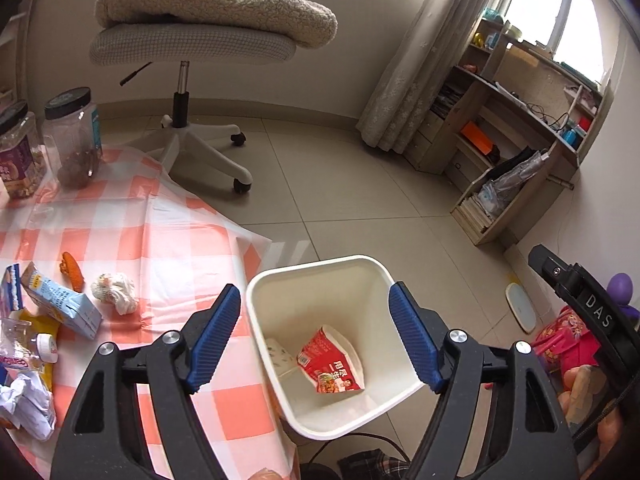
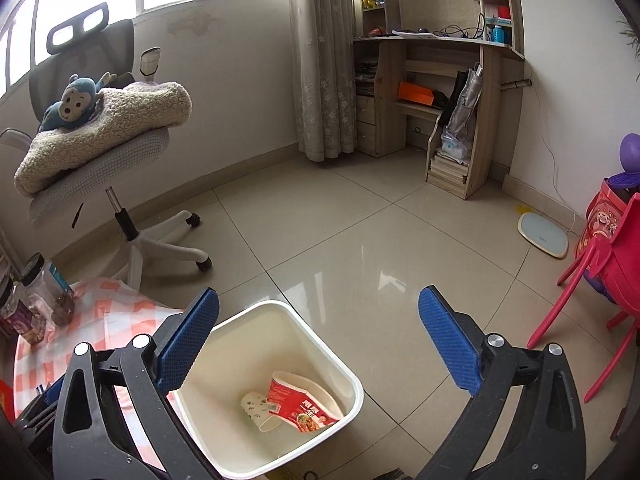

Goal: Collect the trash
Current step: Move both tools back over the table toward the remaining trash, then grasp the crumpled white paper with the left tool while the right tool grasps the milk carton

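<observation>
A white trash bin [image 1: 280,280] stands on the floor beside the table; it also shows in the right wrist view [image 2: 332,360]. Inside lie a red noodle cup [image 1: 332,364] [image 2: 300,404] and a small white paper cup [image 1: 278,354] [image 2: 252,406]. My left gripper [image 1: 314,336] is open and empty above the bin. My right gripper [image 2: 318,342] is open and empty above the bin's far side. On the checked tablecloth [image 1: 160,240] lie a blue carton [image 1: 64,306], a crumpled tissue [image 1: 116,290], an orange wrapper [image 1: 73,266] and more trash at the left edge [image 1: 24,360].
Two jars [image 1: 72,136] stand at the table's far side. An office chair [image 1: 192,40] with a fleece blanket stands behind the table. A wooden desk [image 2: 440,80], a floor scale [image 2: 542,234] and a red child's chair [image 2: 600,280] stand around the tiled floor.
</observation>
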